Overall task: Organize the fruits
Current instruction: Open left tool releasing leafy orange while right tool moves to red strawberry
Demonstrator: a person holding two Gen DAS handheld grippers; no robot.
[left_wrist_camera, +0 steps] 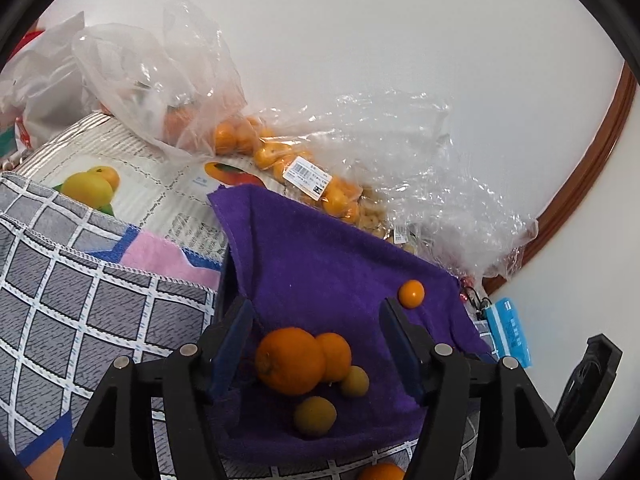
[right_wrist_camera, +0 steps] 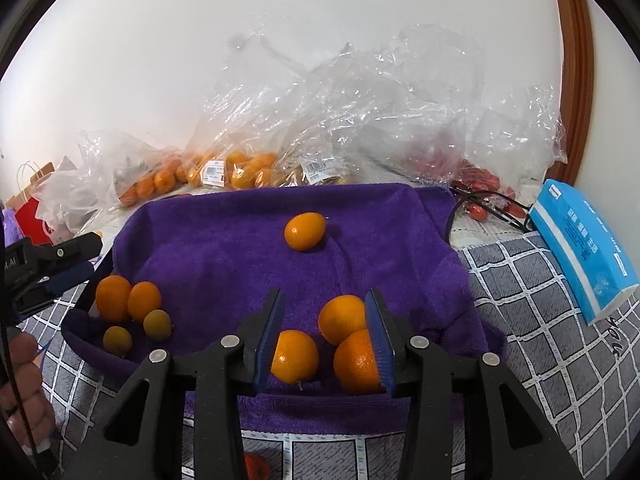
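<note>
A purple towel (right_wrist_camera: 224, 248) lies on the checked cloth. In the right wrist view three oranges lie near my open right gripper (right_wrist_camera: 326, 308): one (right_wrist_camera: 294, 356) between the jaws, two (right_wrist_camera: 342, 318) (right_wrist_camera: 356, 362) by the right finger. A kumquat (right_wrist_camera: 305, 231) lies further back. At the towel's left are two oranges (right_wrist_camera: 113, 298) (right_wrist_camera: 144, 301) and two small greenish fruits (right_wrist_camera: 157, 324) (right_wrist_camera: 117, 341). My left gripper (left_wrist_camera: 316, 320) is open above that group: a big orange (left_wrist_camera: 290, 360), a smaller one (left_wrist_camera: 336, 356), two greenish fruits (left_wrist_camera: 355, 381) (left_wrist_camera: 315, 416).
Clear plastic bags of oranges (right_wrist_camera: 236, 172) and red fruit (right_wrist_camera: 478, 178) lie behind the towel by the white wall. A blue tissue pack (right_wrist_camera: 580, 252) lies at the right. A fruit-printed box (left_wrist_camera: 120, 176) stands at the left. Another orange (left_wrist_camera: 380, 472) lies off the towel's near edge.
</note>
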